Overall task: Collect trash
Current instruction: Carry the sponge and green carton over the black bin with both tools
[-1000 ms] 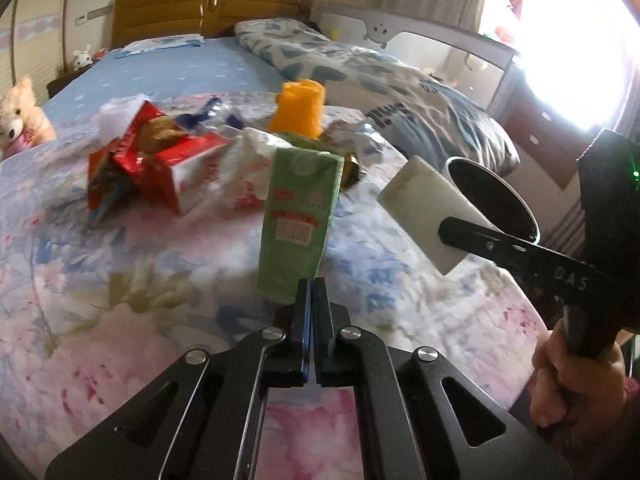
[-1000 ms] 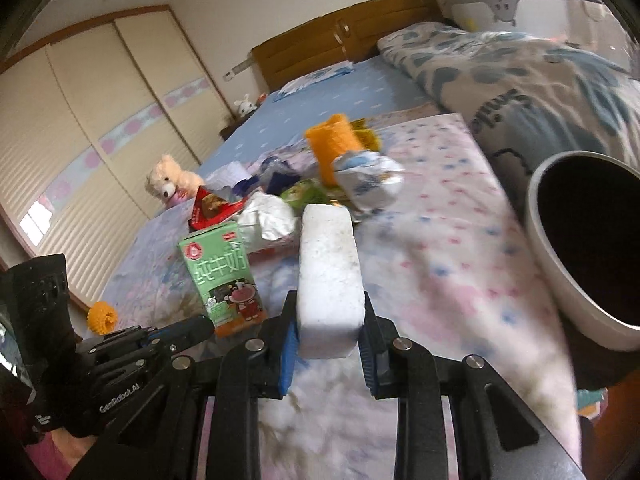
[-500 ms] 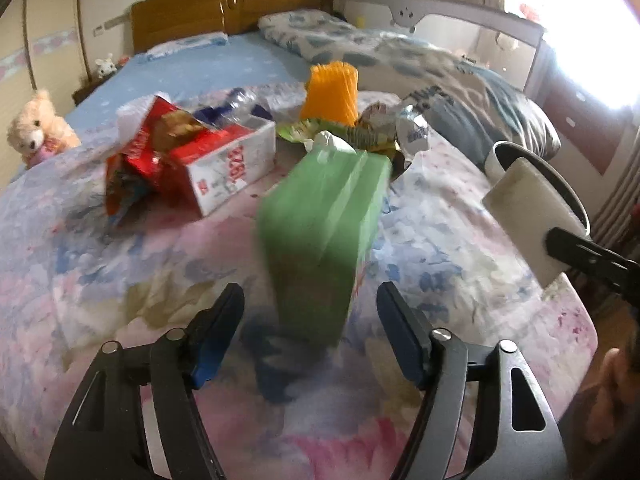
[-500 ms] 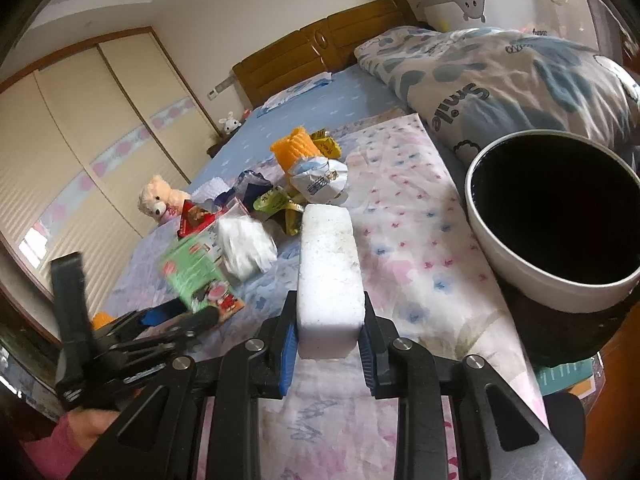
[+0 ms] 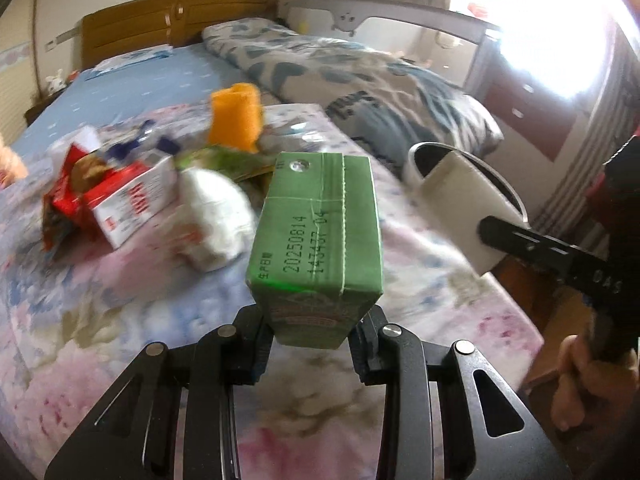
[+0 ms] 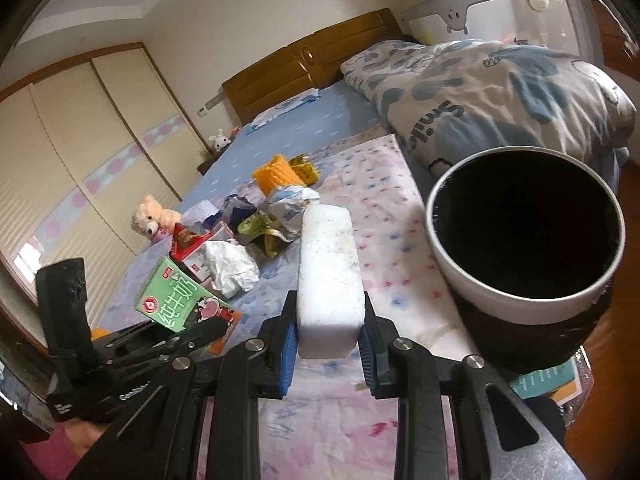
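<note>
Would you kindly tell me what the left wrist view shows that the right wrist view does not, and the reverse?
Only the left wrist view shows the printed date code on the green milk carton top and the bright window.

Only the right wrist view shows the wardrobe doors, the teddy bear and the trash bin dark inside.

Both show the carton between the closing left gripper, the white foam block in the right gripper, the orange item and the crumpled tissue.
</note>
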